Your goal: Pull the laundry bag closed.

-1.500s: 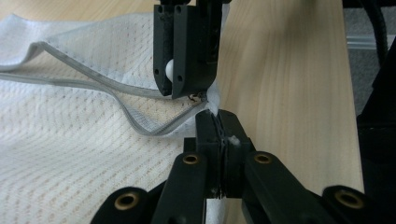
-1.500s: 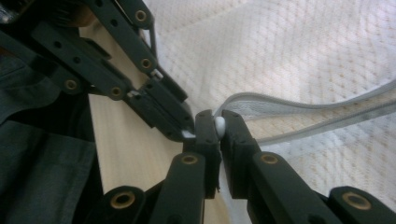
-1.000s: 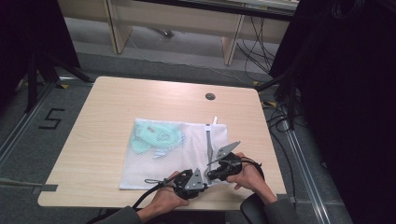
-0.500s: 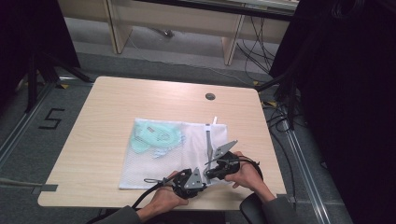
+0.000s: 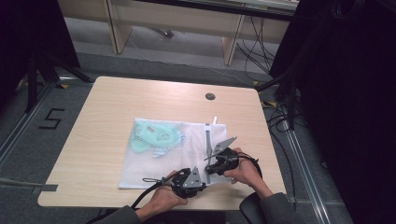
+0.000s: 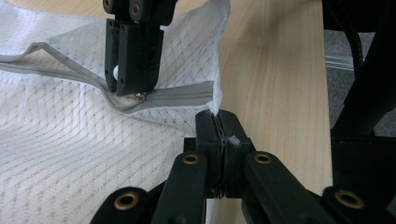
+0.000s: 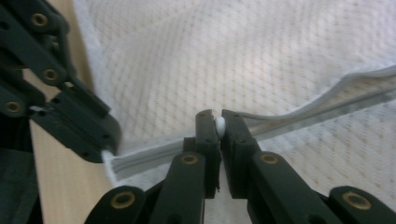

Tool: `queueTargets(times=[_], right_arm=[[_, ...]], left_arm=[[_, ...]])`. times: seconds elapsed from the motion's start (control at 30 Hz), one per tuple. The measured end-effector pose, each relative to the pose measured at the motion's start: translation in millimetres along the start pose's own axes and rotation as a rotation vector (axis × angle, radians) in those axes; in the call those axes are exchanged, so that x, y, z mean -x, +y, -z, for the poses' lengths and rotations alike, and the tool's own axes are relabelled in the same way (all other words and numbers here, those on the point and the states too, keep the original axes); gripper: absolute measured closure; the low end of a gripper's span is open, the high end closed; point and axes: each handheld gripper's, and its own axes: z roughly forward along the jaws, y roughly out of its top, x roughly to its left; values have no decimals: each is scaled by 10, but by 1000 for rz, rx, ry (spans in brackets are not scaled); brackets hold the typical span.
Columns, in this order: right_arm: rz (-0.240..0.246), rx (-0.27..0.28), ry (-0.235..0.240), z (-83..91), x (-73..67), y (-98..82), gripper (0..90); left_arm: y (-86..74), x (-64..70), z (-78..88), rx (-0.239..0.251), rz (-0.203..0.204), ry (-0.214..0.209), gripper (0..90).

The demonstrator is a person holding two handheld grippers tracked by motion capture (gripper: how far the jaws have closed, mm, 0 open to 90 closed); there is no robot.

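The white mesh laundry bag [image 5: 161, 154] lies flat on the pale wooden tabletop [image 5: 112, 107]. Through the mesh, a mint-green garment [image 5: 154, 137] shows inside at the far left part of the bag; its exact shape is hard to make out through the netting. The grey zipper [image 5: 207, 140] runs along the bag's right side, and its near end is covered by the tools and the hands holding them.

The left tool [image 6: 219, 128] is pressed together on the bag's near right corner, right at the zipper's end. The right tool [image 7: 218, 123] is pinching the small white zipper pull [image 7: 219, 124], just beyond the left tool along the zipper. Behind the pull the zipper [image 7: 327, 100] stands parted, but what lies in that opening cannot be seen.
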Motion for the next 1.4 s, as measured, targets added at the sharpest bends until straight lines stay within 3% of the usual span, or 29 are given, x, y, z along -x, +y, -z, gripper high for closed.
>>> queueTargets(times=[0.1,0.13,0.2,0.33,0.7,1.03,1.07,1.4], right_arm=[[-5,-1,-9,-3,28,8,863],[-4,2,-5,-7,29,9,863],[29,1,-6,-20,44,27,863],[5,-1,-13,-22,62,19,863],[10,0,-17,-21,85,21,862],[-16,-4,-19,-13,94,31,863],[-12,-8,-29,-14,100,37,863],[-13,-4,-27,-24,127,68,863]], left_arm=[[3,3,-1,2,7,1,883],[-1,-8,3,-6,-9,5,883],[-15,-5,-1,-2,0,-4,883],[-3,-12,18,-10,-15,-3,883],[3,-13,10,-6,-13,-9,883],[6,-40,22,-15,-50,-19,883],[3,-24,20,0,-27,-13,883],[-4,-40,44,-7,-32,3,883]])
